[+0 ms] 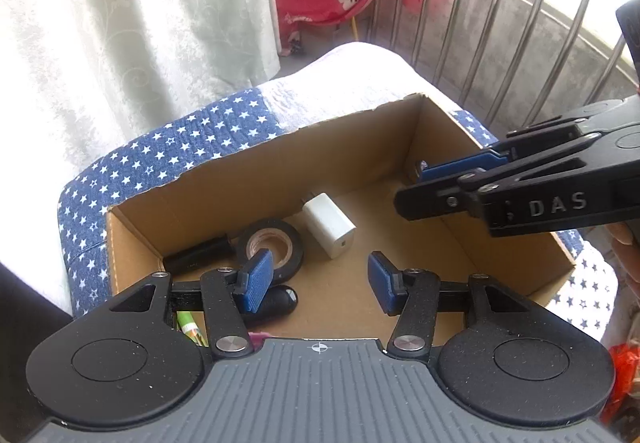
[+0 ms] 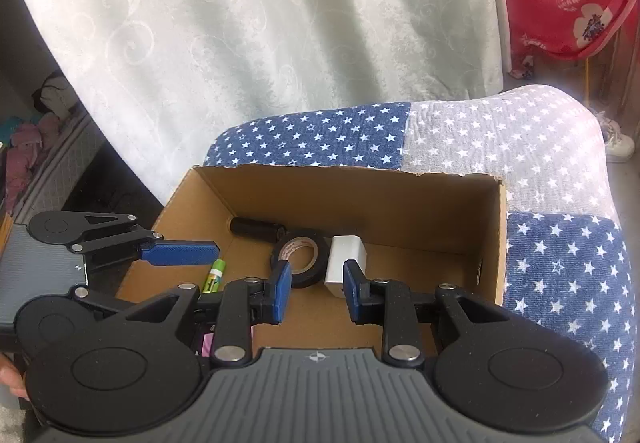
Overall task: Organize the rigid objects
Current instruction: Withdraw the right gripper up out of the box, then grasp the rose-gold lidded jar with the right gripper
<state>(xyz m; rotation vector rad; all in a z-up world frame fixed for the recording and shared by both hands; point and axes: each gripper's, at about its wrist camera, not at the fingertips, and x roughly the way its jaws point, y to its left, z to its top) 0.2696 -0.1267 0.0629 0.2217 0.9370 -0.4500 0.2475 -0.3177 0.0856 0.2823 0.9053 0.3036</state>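
1. Left wrist view: the left gripper [image 1: 320,283] hangs over the near part of an open cardboard box [image 1: 360,141]; its jaws stand apart with nothing between the blue pads.
2. Box contents in this view: a roll of black tape [image 1: 269,243] lies flat near the left wall, a white charger block [image 1: 329,230] lies just right of it, a black cylinder [image 1: 198,254] lies in the far-left corner, and a dark oval object [image 1: 280,301] lies near the front wall, with a green item [image 1: 188,325] partly hidden to its left.
3. The right gripper [image 1: 416,187] reaches in over the right wall, empty.
4. The box rests on a star-patterned cushion [image 1: 160,159].
5. Right wrist view: the right gripper [image 2: 314,293] is above the box [image 2: 400,203]; its jaws are narrowly apart and clamp nothing.
6. Tape [image 2: 298,253] and charger [image 2: 348,253] touch near the back wall; the cylinder [image 2: 256,229] lies along that wall; a green battery [image 2: 215,275] lies by the left wall.
7. The left gripper [image 2: 216,255] is over the left wall.
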